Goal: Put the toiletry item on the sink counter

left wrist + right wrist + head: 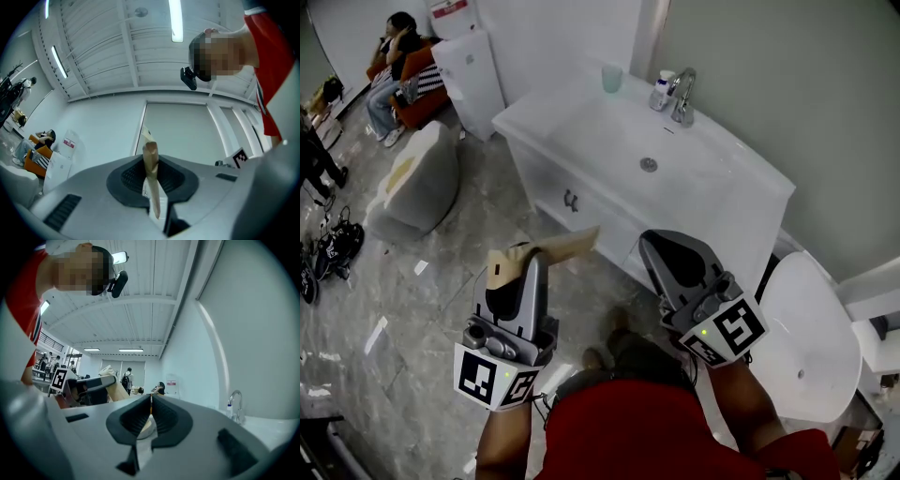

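A flat tan paper packet [551,249], the toiletry item, is clamped upright in my left gripper [528,265], held over the grey floor in front of the white sink counter [530,114]. In the left gripper view the packet [151,159] stands edge-on between the pads, and the left gripper [151,174] is shut on it. My right gripper [667,247] hovers beside it near the cabinet front. Its jaws are together with nothing between them, as the right gripper [150,405] view also shows. That view catches the packet [116,389] off to the left.
The counter carries a basin with a drain [649,164], a faucet [683,97], a small bottle [661,92] and a pale green cup [611,78]. A white toilet [802,337] stands at the right. A grey seat [417,183] and seated people [398,70] are at the left.
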Demonstrator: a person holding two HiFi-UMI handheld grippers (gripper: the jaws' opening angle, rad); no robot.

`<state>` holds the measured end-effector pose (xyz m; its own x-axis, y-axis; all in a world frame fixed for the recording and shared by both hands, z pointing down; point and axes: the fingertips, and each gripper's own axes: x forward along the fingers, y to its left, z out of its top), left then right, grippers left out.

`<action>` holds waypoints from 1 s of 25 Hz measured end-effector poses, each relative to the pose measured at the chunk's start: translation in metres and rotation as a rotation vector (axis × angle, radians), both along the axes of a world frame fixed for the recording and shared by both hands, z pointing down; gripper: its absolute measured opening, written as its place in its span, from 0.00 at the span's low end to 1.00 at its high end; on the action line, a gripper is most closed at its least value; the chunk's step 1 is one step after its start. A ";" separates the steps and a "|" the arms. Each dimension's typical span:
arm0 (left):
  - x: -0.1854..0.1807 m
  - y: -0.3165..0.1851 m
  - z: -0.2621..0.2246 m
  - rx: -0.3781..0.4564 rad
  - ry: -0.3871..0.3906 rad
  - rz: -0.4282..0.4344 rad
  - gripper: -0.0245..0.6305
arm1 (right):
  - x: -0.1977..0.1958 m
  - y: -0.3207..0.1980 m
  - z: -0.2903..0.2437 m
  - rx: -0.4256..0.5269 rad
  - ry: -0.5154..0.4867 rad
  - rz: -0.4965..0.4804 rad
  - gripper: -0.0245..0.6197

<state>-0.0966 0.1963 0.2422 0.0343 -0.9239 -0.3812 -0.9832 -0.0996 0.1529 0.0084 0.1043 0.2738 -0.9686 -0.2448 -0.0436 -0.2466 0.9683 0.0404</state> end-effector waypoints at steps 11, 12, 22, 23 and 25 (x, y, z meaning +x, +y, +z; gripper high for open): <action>-0.052 -0.081 0.009 -0.021 -0.001 0.000 0.13 | -0.057 -0.080 0.013 -0.005 -0.023 -0.017 0.08; -0.058 -0.089 0.009 -0.021 -0.002 0.000 0.13 | -0.062 -0.089 0.014 -0.004 -0.027 -0.017 0.08; -0.130 -0.229 0.006 -0.028 0.003 0.006 0.13 | -0.129 -0.219 0.012 0.005 -0.016 0.005 0.08; -0.136 -0.243 0.006 -0.030 0.003 0.009 0.13 | -0.135 -0.233 0.013 0.007 -0.015 0.012 0.08; -0.148 -0.273 0.006 -0.035 0.003 0.015 0.13 | -0.147 -0.261 0.014 0.011 -0.012 0.029 0.08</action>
